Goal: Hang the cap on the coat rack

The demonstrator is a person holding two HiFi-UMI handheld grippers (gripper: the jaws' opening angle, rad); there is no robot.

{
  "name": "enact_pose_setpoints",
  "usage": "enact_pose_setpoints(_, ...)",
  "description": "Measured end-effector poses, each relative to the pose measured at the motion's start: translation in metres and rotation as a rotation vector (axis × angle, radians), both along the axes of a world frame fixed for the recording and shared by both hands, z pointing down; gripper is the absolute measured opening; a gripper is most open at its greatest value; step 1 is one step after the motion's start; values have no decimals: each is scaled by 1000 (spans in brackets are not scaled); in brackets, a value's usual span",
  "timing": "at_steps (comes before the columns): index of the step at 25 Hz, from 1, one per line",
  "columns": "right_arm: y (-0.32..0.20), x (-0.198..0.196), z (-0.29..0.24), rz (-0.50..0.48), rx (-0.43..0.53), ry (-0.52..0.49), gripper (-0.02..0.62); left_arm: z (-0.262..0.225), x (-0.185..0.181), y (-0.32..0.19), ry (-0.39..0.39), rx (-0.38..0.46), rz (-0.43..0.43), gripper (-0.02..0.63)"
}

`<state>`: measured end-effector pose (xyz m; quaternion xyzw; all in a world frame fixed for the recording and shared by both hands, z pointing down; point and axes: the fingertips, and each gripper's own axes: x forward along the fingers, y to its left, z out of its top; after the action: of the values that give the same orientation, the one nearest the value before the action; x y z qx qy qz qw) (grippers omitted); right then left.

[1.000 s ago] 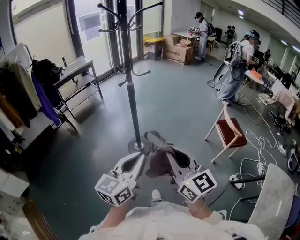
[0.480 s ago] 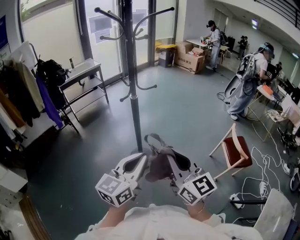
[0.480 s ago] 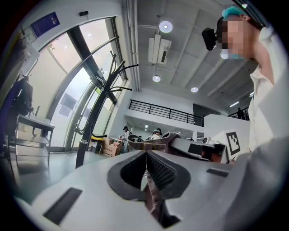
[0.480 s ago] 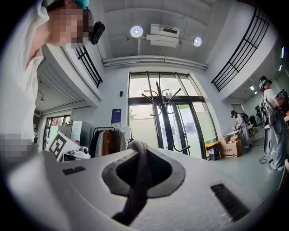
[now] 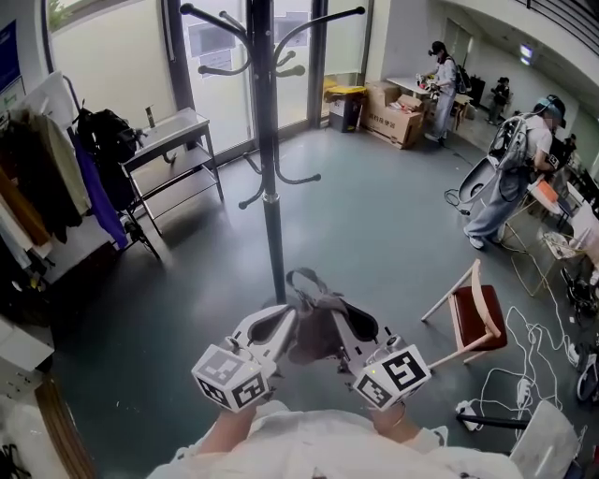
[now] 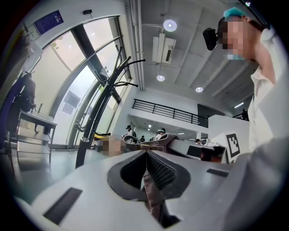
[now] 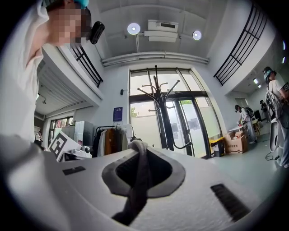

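Note:
A dark grey cap [image 5: 314,309] hangs between my two grippers, low in the head view. My left gripper [image 5: 292,313] is shut on one edge of it; the brownish fabric [image 6: 151,189] is pinched in its jaws. My right gripper [image 5: 328,312] is shut on the other edge, a grey fold [image 7: 140,176] caught between its jaws. The black coat rack [image 5: 271,178] stands just beyond the cap, its curved hooks [image 5: 211,19] above. It also rises ahead in the right gripper view [image 7: 161,113] and leans at the left in the left gripper view [image 6: 97,122].
A clothes rail with coats [image 5: 42,178] and a metal shelf cart [image 5: 173,154] stand at the left. A wooden chair with a red seat [image 5: 473,318] and floor cables [image 5: 533,346] lie right. People [image 5: 510,173] work at the far right, near cardboard boxes [image 5: 398,112].
The coat rack has drawn closer and its base has passed behind the grippers. The chair and people have shifted right. Both grippers keep the same hold on the cap.

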<state>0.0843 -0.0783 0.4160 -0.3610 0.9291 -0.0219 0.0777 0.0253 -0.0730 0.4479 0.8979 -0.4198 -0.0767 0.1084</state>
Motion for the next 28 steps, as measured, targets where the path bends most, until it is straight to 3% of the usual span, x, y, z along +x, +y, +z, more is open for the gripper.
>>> enact_pose_setpoints(12, -37, -20, 2, 23, -20, -21, 8, -1, -22, -38, -22, -14, 19, 17)
enact_pose_setpoints(28, -106, -62, -13, 78, 16, -1, 8, -18, -58, -112, -9, 27, 90, 17)
